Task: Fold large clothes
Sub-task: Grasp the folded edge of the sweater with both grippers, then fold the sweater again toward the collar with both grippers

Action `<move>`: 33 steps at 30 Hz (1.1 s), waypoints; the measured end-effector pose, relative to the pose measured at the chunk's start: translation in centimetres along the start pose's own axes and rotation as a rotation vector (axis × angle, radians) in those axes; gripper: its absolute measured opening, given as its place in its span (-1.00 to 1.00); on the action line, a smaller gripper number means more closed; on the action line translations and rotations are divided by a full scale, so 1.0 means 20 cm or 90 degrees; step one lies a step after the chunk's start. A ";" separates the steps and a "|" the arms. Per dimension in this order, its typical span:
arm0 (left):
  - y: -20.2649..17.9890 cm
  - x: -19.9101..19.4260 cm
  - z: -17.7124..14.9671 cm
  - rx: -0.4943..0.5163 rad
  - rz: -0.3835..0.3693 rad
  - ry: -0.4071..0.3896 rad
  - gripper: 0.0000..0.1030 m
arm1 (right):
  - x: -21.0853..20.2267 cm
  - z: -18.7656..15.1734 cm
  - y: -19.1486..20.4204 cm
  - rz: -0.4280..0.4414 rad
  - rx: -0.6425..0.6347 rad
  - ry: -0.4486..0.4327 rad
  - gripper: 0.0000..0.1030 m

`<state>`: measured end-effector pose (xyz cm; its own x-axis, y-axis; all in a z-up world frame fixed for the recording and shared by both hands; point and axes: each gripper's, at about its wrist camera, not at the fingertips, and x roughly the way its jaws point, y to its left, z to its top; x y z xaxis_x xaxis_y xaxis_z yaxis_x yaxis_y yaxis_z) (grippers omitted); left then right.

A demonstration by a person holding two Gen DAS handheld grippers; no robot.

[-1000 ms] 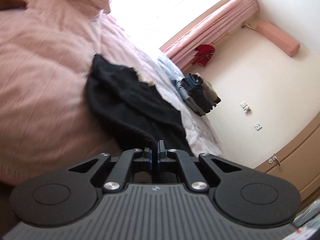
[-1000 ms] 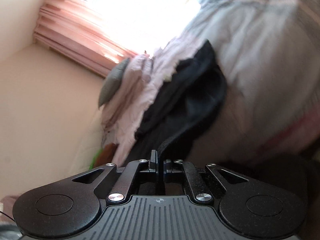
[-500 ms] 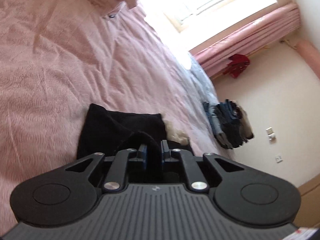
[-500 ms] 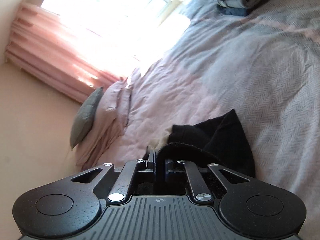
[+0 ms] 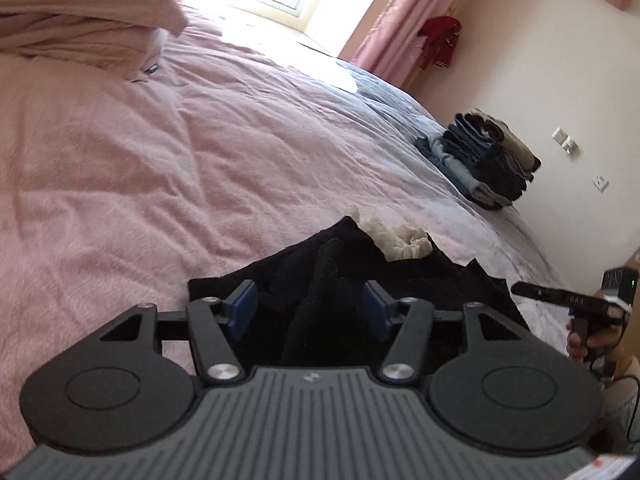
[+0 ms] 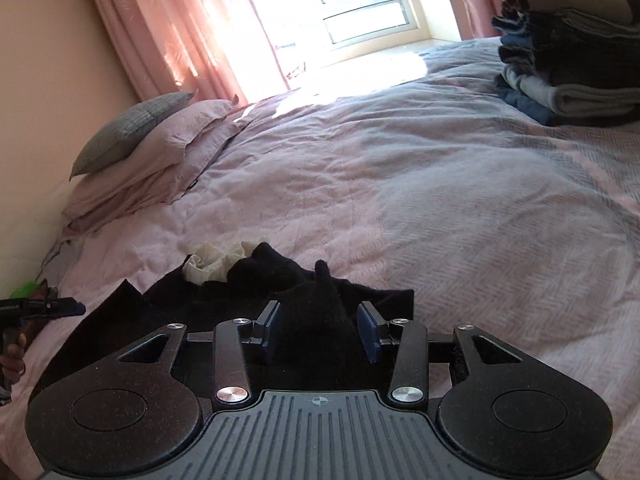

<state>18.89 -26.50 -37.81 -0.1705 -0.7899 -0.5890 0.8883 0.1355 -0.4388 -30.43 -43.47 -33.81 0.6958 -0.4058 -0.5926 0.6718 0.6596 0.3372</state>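
A black garment [image 5: 404, 280] lies bunched on the pink bedspread [image 5: 160, 184], with a cream patch [image 5: 400, 240] showing at its far edge. My left gripper [image 5: 309, 310] hovers over its near edge, open, with a raised ridge of black cloth standing loose between the blue pads. My right gripper [image 6: 319, 330] is also open over the same garment [image 6: 248, 280], a peak of cloth between its spread fingers. Neither pad presses the cloth. The cream patch [image 6: 212, 260] sits just beyond.
A stack of folded clothes [image 5: 488, 164] rests near the far right edge of the bed, also seen at upper right [image 6: 572, 68]. Pillows [image 6: 152, 148] lie at the head, by the curtains [image 6: 168, 28]. A hand [image 5: 592, 340] holds the right gripper's handle.
Both grippers were shut on the black garment and held it up. They came down to the bed and opened, and the garment now lies on the bedspread.
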 end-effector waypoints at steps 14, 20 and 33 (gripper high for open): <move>-0.06 0.13 0.03 0.113 0.037 -0.049 -0.96 | 0.06 0.10 0.05 -0.028 -0.084 -0.076 -1.00; -0.06 0.18 0.14 0.101 0.078 -0.087 -0.95 | 0.16 0.19 0.05 -0.052 -0.073 -0.075 -1.00; 0.05 0.40 0.06 0.089 0.194 0.007 -0.27 | 0.25 0.13 0.02 -0.179 -0.080 -0.007 -0.05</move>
<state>18.97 -33.45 -42.12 0.1084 -0.7187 -0.6868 0.9488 0.2810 -0.1443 -25.90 -46.93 -34.70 0.4899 -0.5899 -0.6418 0.8024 0.5929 0.0675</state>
